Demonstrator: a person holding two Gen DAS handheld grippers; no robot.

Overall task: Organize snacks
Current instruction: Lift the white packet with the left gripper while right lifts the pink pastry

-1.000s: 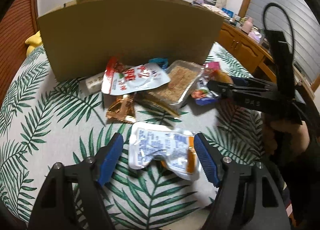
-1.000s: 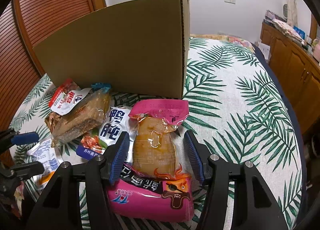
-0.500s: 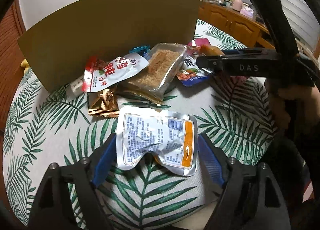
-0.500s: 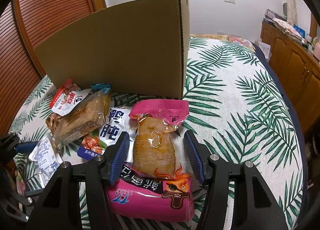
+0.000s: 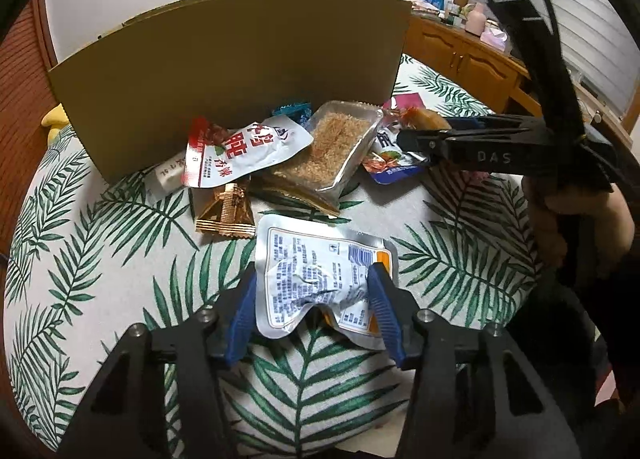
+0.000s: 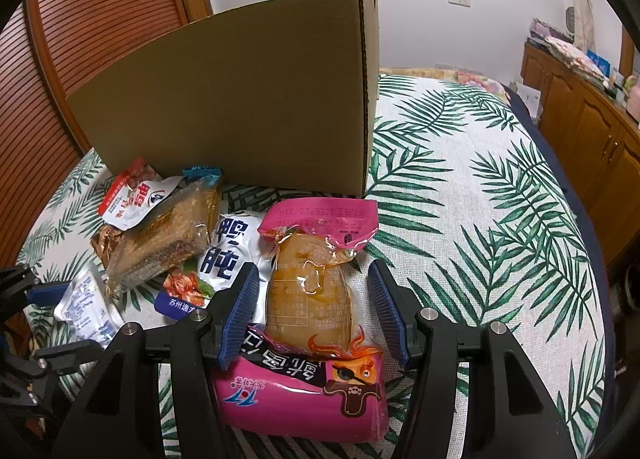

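A crumpled silver packet (image 5: 316, 263) with blue print lies on the leaf-print cover, between the blue pads of my left gripper (image 5: 312, 295). The jaws are closing and both pads press its sides. My right gripper (image 6: 312, 299) stands open around a pink-topped packet (image 6: 312, 283) of yellow-brown food, with a small gap at each pad. In the left wrist view the right gripper (image 5: 424, 135) reaches in from the right, a hand behind it. A tall cardboard box (image 6: 248, 107) stands behind the snacks.
More snacks lie before the box (image 5: 240, 71): a white-and-red pouch (image 5: 244, 151), a clear tray of brown floss (image 5: 332, 147), a gold wrapper (image 5: 226, 211), a blue-and-white pouch (image 6: 216, 255). The leaf-print cover (image 6: 480, 219) spreads right. Wooden cabinets (image 6: 592, 131) line the far right.
The left gripper's jaws have closed in on the silver packet, which now looks crumpled, and the left view has rolled slightly. The right gripper and its pink packet have not moved.
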